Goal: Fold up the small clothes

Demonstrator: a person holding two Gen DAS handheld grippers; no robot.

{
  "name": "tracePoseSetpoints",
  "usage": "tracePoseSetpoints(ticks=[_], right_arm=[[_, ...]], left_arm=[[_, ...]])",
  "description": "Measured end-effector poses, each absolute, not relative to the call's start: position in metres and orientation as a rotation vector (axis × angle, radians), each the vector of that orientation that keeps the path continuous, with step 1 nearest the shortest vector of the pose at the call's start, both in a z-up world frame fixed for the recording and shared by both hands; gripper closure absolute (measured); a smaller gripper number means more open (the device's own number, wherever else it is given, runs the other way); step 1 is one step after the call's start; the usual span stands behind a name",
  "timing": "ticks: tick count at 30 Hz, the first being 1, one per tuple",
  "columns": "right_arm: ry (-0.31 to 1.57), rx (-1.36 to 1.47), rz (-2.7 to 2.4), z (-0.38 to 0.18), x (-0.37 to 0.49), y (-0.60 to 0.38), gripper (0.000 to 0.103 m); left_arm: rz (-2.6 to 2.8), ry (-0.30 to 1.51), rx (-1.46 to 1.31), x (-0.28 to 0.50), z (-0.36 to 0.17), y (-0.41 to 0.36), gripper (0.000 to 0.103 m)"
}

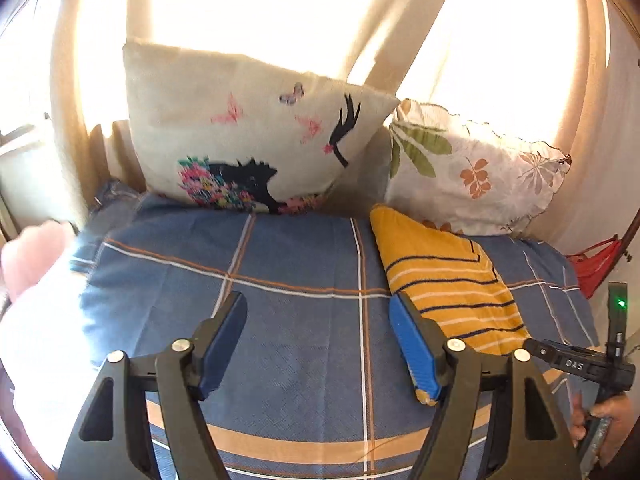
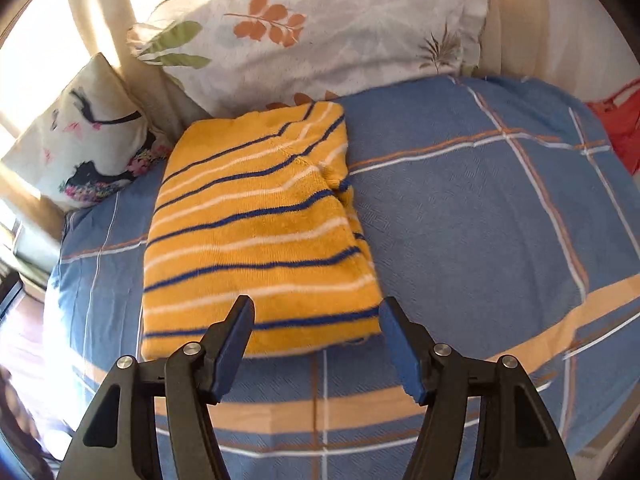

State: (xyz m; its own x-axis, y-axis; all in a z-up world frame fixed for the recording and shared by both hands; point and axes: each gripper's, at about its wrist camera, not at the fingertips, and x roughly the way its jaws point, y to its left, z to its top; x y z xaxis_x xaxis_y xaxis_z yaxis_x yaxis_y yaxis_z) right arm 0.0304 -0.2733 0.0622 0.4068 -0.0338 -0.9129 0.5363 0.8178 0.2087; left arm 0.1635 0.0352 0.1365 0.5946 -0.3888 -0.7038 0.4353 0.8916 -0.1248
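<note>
A yellow knit garment [image 2: 256, 232] with blue and white stripes lies folded into a rectangle on the blue checked bedspread [image 2: 460, 220]. It also shows in the left wrist view [image 1: 452, 280], right of centre. My right gripper [image 2: 316, 312] is open and empty, just above the garment's near edge. My left gripper [image 1: 318, 308] is open and empty over bare bedspread [image 1: 280, 320], its right finger beside the garment's left edge. The right gripper's body [image 1: 580, 364] and the hand holding it show at the lower right of the left wrist view.
A cream pillow [image 1: 248, 132] with butterflies and a leaf-print pillow [image 1: 476, 172] lean at the head of the bed. Pink and white cloth [image 1: 36, 280] lies at the left edge. A red item [image 2: 616, 120] sits at the right edge.
</note>
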Motion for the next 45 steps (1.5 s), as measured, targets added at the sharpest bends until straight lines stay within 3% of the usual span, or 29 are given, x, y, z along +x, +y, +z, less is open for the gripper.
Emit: tracePoseSetpoints(ticks=[4,12,24,45], right_arm=[[1.044,0.463,-0.327,0.092,0.016,-0.267,0.033],[0.985,0.370,-0.244,0.124,-0.006,-0.250,0.029],[1.072,0.312,-0.201,0.094,-0.029,-0.236,0.029],[1.176,0.274,-0.195,0.069,-0.024,-0.224,0.027]], left_arm=[[-0.408,0.637,0.042,0.121,0.175,0.033,0.000],[-0.281,0.600,0.056,0.086,0.190,0.005,0.000],[-0.268,0.892,0.207,0.060,0.129,-0.037,0.000],[-0.349,1.062,0.173,0.051,0.102,-0.046,0.000]])
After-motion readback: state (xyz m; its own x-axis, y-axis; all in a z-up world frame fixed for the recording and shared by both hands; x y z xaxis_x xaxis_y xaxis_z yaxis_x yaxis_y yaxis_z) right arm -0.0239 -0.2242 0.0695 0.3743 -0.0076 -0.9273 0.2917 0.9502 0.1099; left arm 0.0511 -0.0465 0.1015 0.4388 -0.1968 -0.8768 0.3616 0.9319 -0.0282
